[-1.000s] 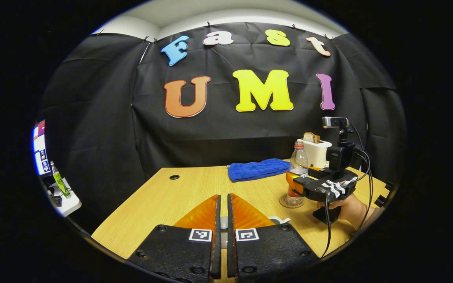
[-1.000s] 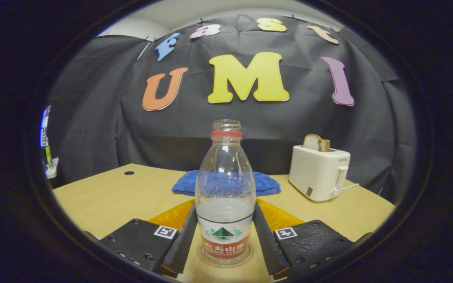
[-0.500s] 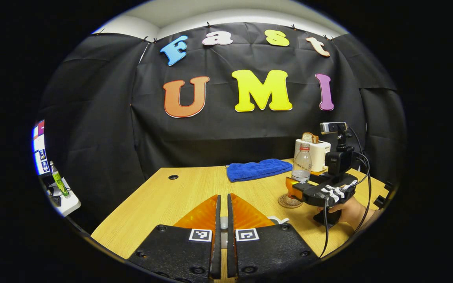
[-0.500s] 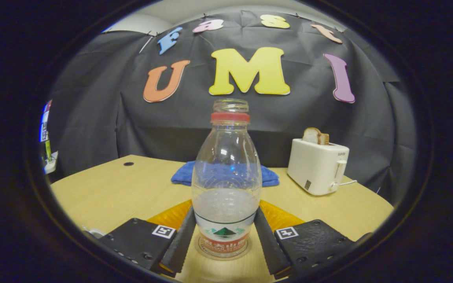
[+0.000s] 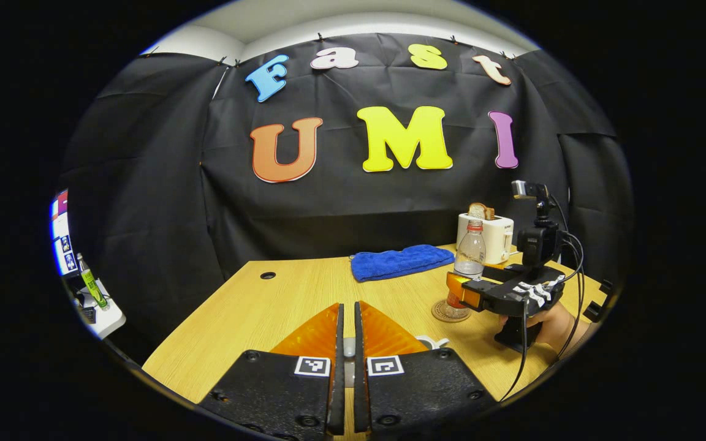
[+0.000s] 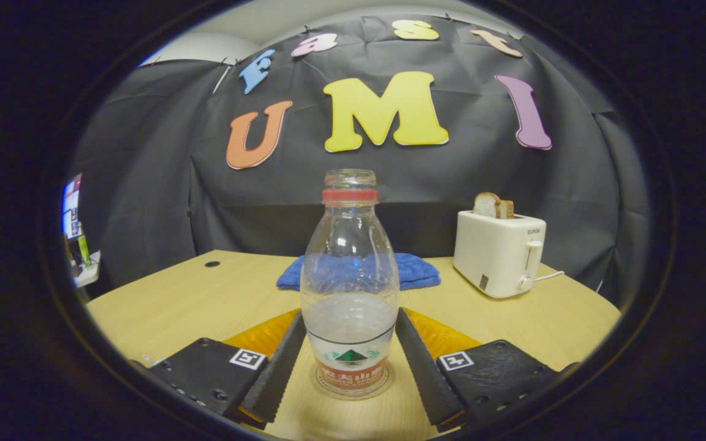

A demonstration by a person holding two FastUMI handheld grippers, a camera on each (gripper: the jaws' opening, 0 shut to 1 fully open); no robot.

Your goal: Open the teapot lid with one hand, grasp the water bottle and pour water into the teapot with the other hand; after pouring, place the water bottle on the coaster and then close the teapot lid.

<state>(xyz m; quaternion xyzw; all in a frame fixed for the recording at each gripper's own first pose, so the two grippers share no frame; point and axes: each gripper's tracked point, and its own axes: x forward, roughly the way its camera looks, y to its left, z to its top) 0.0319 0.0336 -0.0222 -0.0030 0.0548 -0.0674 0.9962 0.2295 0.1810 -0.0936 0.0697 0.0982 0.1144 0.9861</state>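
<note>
When checking the water bottle (image 6: 350,269), find it upright on the coaster (image 5: 439,316) toward the desk (image 5: 267,306)'s right edge, dead centre between the right gripper (image 6: 350,317)'s fingers (image 6: 276,376). Can't tell whether squeezing or just let go. Over at the left gripper (image 5: 347,309), by the front edge: pinched almost together on a small pale lid knob (image 5: 348,350), guessing, white bit of teapot (image 5: 432,341) just beside. So, lid hand clearly nearest the pot.

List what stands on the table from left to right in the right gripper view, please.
Cloth → toaster. The bottle overlaps the cloth, so I leave it out of the order.
</note>
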